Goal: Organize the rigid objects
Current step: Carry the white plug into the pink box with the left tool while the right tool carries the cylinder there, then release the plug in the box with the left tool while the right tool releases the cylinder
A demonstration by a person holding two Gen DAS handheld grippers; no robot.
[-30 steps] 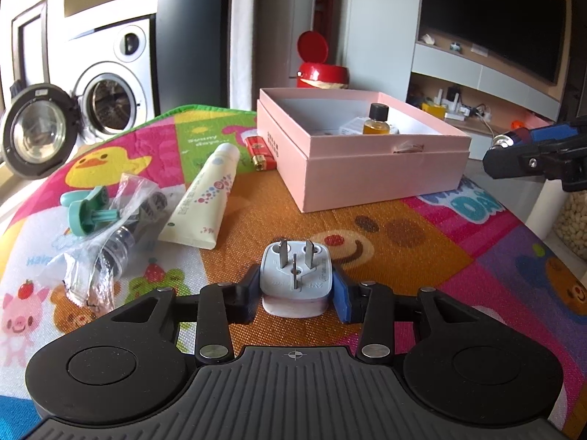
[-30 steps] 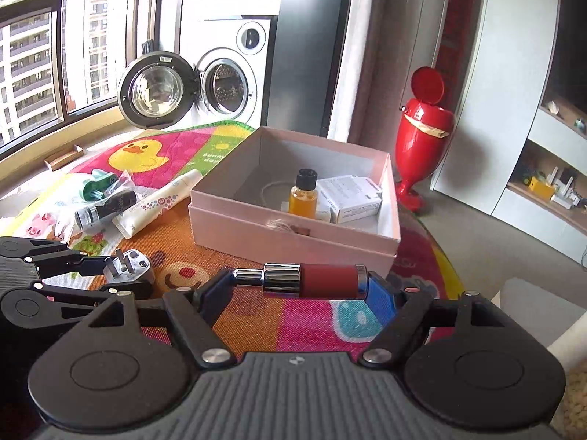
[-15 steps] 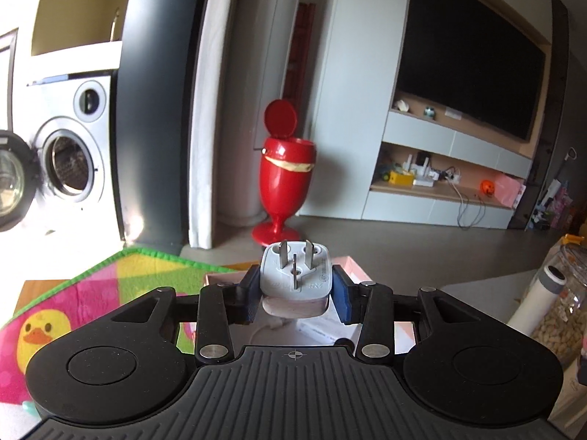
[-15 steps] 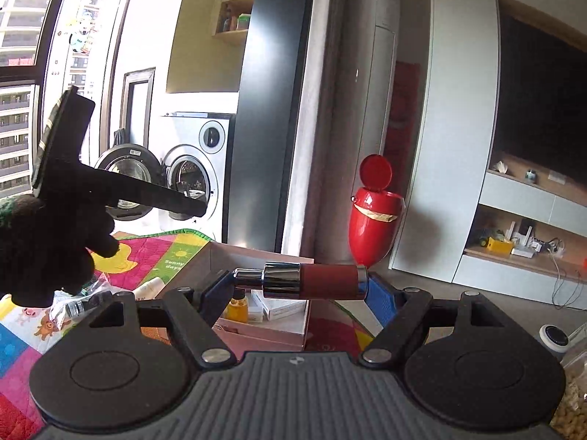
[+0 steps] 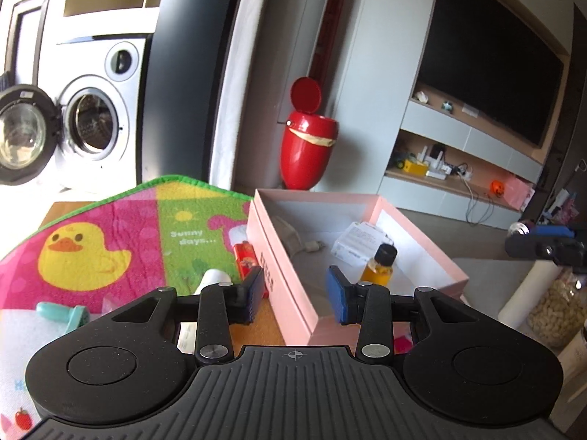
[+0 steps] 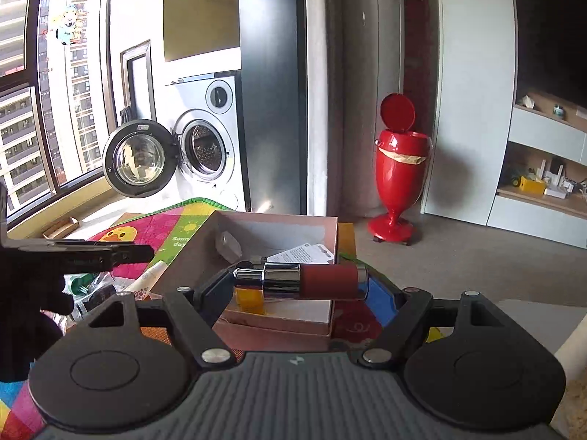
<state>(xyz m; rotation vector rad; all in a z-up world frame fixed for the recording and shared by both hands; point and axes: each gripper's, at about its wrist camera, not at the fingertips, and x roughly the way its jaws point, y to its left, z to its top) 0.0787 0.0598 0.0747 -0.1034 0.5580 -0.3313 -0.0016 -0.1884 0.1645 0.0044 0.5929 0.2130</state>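
Left wrist view close above pink box (image 5: pixel 367 256), angled down toward washing machine (image 5: pixel 99 124), right wrist view likewise, further right, both share box, red bin (image 6: pixel 398 168)

A pink box (image 5: pixel 290 286) sits open on the mat, holding an upright amber bottle (image 5: pixel 378 266) with a black cap, a white carton (image 5: pixel 357 242) and a grey plug (image 6: pixel 228 245). A red, chrome-ended tube (image 6: pixel 312 280) lies level across the right gripper (image 6: pixel 299 286).
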